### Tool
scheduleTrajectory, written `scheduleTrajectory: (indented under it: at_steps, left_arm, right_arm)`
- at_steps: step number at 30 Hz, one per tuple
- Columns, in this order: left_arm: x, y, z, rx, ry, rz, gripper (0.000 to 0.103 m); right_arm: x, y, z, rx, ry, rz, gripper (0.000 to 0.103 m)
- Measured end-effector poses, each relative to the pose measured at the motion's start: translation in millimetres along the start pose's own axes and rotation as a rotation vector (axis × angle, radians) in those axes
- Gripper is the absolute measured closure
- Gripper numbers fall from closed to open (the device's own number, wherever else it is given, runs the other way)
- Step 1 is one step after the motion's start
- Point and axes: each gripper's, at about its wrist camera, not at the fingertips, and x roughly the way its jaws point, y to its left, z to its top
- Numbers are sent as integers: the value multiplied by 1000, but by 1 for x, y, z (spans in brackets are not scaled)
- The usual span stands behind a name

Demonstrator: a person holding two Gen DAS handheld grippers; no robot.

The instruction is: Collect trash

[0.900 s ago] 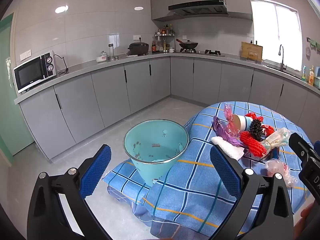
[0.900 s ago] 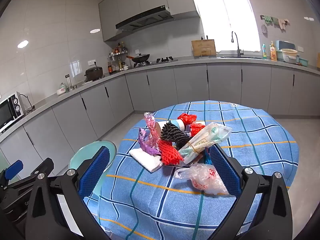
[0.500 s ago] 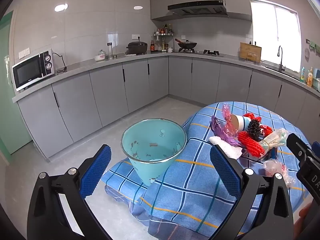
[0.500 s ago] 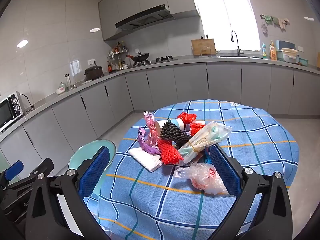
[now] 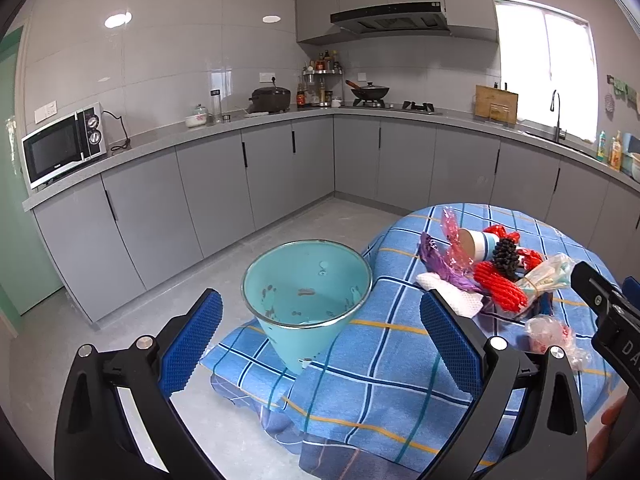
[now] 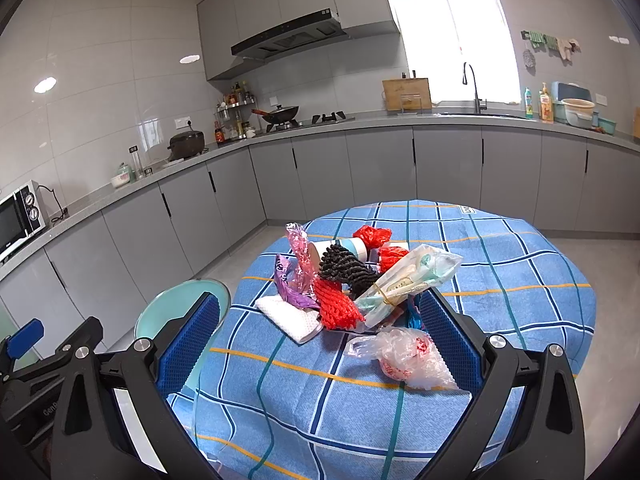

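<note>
A pile of trash (image 6: 352, 280) lies on the round table with the blue checked cloth (image 6: 500, 280): red foam net (image 6: 336, 304), black net (image 6: 348, 270), white pad (image 6: 292, 318), pink and purple wrappers, a paper cup (image 6: 340, 248), a clear packet (image 6: 408, 280). A crumpled clear bag (image 6: 404, 354) lies nearest. A teal bucket (image 5: 306, 296) stands at the table's left edge. My left gripper (image 5: 320, 336) is open in front of the bucket. My right gripper (image 6: 320, 344) is open, near the clear bag. Both are empty.
Grey kitchen cabinets (image 5: 260, 176) and a counter run along the far walls, with a microwave (image 5: 64, 144) at the left and a sink (image 6: 476, 112) under the window. Grey floor (image 5: 100, 340) lies left of the table. The right gripper's body (image 5: 608, 320) shows at the left view's right edge.
The left gripper has drifted slightly back and up, so the bucket sits a little lower and smaller in view. The right gripper has barely moved. Both stay open.
</note>
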Motion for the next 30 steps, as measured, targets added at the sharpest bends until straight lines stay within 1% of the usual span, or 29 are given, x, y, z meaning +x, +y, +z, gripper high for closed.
scheduleTrajectory:
  at_steps: [11,30]
  left_arm:
    - [2,-2,-1,17,11,5,6]
    - [4,-1,-3,11,22,2,6]
  right_arm:
    - [4,3,0,-13,9,-1,4]
    - [9,4,-3,-16,25,-2,4]
